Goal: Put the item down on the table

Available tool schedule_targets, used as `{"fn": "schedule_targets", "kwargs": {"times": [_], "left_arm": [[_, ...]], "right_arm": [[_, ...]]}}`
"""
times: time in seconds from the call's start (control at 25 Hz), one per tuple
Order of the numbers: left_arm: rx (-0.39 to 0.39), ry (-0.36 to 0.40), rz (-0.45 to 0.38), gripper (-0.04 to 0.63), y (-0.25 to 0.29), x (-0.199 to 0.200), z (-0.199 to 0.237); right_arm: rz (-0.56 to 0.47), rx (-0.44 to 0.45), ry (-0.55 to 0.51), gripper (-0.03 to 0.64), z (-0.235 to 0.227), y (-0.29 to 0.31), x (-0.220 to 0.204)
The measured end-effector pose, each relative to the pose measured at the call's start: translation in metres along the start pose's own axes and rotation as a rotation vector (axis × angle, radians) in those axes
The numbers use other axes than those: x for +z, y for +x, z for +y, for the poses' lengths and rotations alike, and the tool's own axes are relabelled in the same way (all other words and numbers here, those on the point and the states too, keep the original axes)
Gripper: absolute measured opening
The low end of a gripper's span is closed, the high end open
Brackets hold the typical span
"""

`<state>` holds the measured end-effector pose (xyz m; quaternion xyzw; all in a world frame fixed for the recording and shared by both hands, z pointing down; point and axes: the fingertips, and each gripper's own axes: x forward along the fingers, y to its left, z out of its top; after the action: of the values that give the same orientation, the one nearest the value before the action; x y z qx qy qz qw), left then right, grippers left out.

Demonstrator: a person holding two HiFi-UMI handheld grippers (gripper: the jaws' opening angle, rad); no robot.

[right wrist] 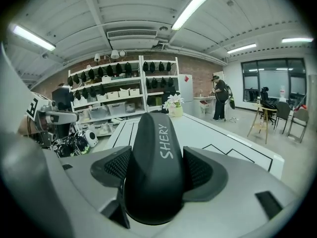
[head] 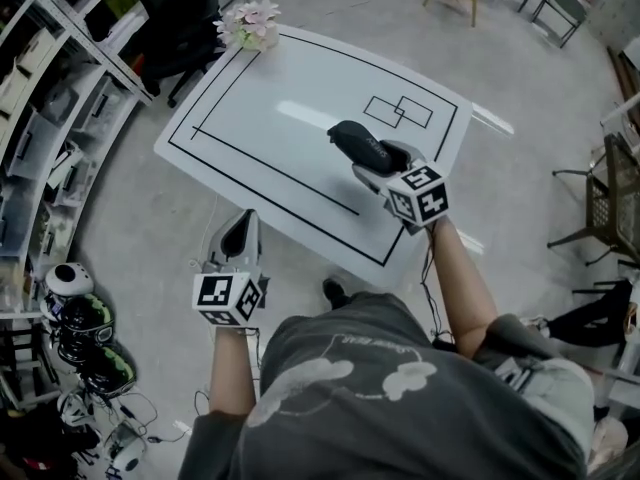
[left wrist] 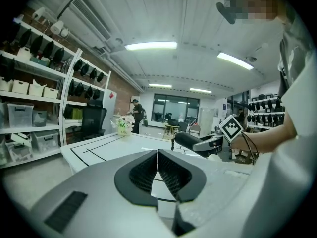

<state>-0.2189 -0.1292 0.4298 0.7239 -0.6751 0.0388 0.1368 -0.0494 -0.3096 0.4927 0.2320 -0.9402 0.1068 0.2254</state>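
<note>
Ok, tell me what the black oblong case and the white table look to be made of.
Black oblong case: probably moulded plastic or faux leather, matte; smooth surface with dull sheen and white printed lettering. White table: likely laminate or painted board, glossy; a bright light streak reflects off it.

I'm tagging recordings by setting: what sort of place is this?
Probably a lab or workshop set up for recording handling trials: a white table marked out with black lines, open shelving full of stored gear, and helmets heaped on the bare floor.
</note>
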Motion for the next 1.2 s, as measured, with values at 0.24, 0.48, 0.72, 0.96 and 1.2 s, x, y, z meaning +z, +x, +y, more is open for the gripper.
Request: {"fn": "schedule_targets", "kwargs": {"times": [0.24, 0.48, 0.72, 0.96, 1.2], "left_arm": [[-0.035, 0.023, 0.043, 0.005, 0.029, 0.005, 0.006], [-0.089, 0.026, 0.064, 0.005, 0.071, 0.006, 0.030], [-0.205, 0.047, 0.098, 0.005, 0.128, 0.013, 0.055], [-0.316, 0.069, 0.124, 0.005, 0.185, 0.031, 0.084], [-0.391, 0.080, 0.147, 0.005, 0.226, 0.037, 0.109]], "right_arm": [[0.034, 0.008, -0.028, 0.321, -0.012, 0.017, -0.001], [0.054, -0.018, -0.030, 0.322, -0.021, 0.043, 0.009], [0.078, -0.104, -0.041, 0.322, -0.047, 0.069, 0.027], [0.197, -0.101, -0.120, 0.322, -0.063, 0.106, 0.030], [0.276, -0.064, -0.269, 0.322, -0.082, 0.143, 0.032]]}}
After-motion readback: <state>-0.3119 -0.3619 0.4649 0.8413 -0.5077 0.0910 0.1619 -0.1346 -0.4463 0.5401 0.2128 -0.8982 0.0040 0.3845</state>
